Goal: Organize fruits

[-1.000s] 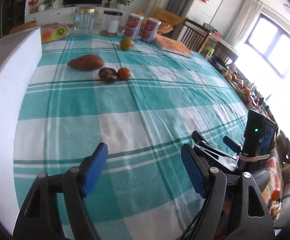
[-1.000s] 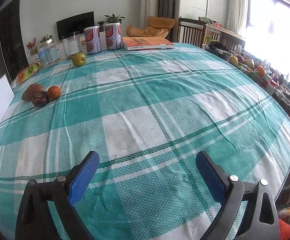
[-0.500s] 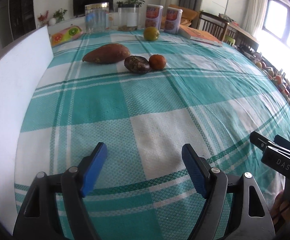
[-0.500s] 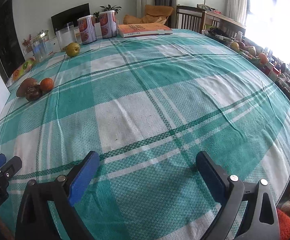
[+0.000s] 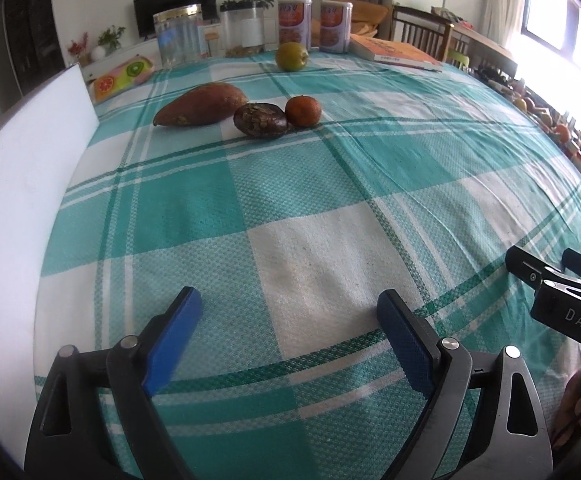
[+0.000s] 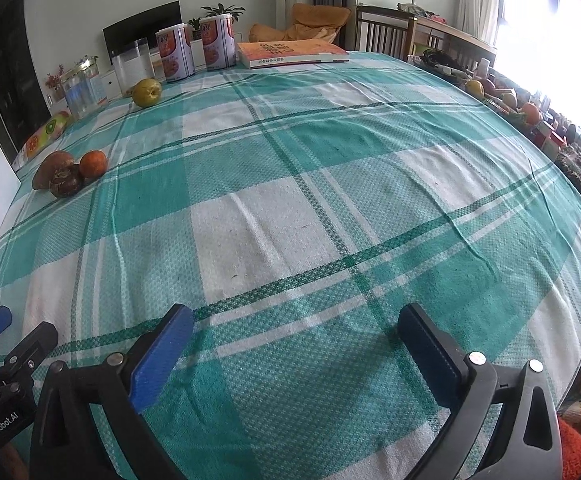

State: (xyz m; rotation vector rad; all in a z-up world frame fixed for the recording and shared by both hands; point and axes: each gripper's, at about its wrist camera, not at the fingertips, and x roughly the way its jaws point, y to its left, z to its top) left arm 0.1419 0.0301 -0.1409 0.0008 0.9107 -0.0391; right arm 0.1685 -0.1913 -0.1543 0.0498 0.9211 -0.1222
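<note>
The left gripper (image 5: pixel 288 320), black-framed with blue pads, hangs over the near part of the table with its jaws wide apart and nothing between them; they have just been opening further. The right gripper (image 6: pixel 296 334), of the same make, sits just beside it, jaws likewise spread to their widest after a late opening, and likewise empty over bare cloth. Each tool shows at the edge of the other's view, so the two hands are close together at the near edge. Beyond them runs the teal-and-white checked tablecloth (image 5: pixel 330 208), with a long empty stretch before any produce. Toward the far left lie a brown elongated sweet potato (image 5: pixel 200 104), a dark wrinkled round fruit (image 5: pixel 260 120) touching or almost touching it, and a small orange round fruit (image 5: pixel 303 111) right against the dark one. Farther back, well apart from that cluster, a yellow-green round fruit (image 5: pixel 291 56) sits alone near two red-labelled tins (image 5: pixel 294 22), clear jars (image 5: pixel 178 34) and an orange paperback book (image 5: pixel 394 52). A white foam board (image 5: pixel 22 184) stands along the left edge. No bowl or basket for the fruit is visible. Judging by this layout, the sorting has barely begun or not at all: nothing is held, every fruit rests on the cloth, and a reach across the table to the cluster seems the likely first step.
</note>
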